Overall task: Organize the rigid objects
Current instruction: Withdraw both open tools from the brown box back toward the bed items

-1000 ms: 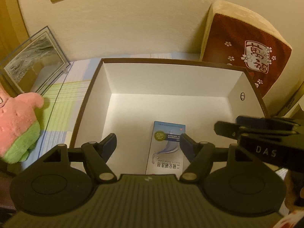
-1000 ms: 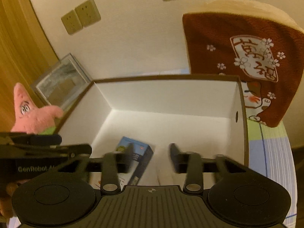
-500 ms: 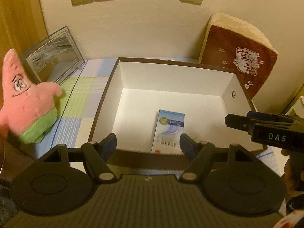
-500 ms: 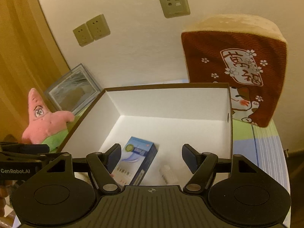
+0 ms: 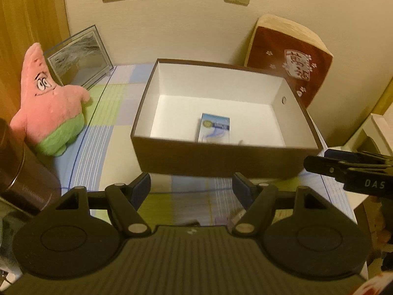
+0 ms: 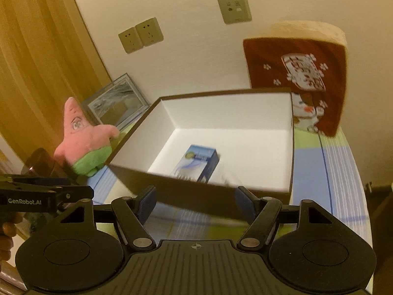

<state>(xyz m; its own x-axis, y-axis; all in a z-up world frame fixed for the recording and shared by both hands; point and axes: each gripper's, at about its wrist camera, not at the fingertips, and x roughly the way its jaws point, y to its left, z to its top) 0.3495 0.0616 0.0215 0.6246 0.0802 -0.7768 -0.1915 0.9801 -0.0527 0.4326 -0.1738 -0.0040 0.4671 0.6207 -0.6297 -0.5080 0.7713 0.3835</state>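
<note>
Blue carton [image 5: 215, 127] lies flat on the white floor of the brown box [image 5: 221, 159], near its front wall. Left of the box: dark canister [image 5: 22, 172], pink starfish plush [image 5: 49, 103], framed picture [image 5: 78, 56]. Left gripper [image 5: 191, 188] hangs before the box, fingers spread, empty. Right gripper [image 6: 195, 202] likewise spread, empty. Red cushion [image 5: 289, 64] leans against the wall at far right.

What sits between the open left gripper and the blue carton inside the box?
In the left wrist view, the box's dark near wall stands between the left gripper and the blue carton, with a strip of checked tablecloth in front of it.
</note>
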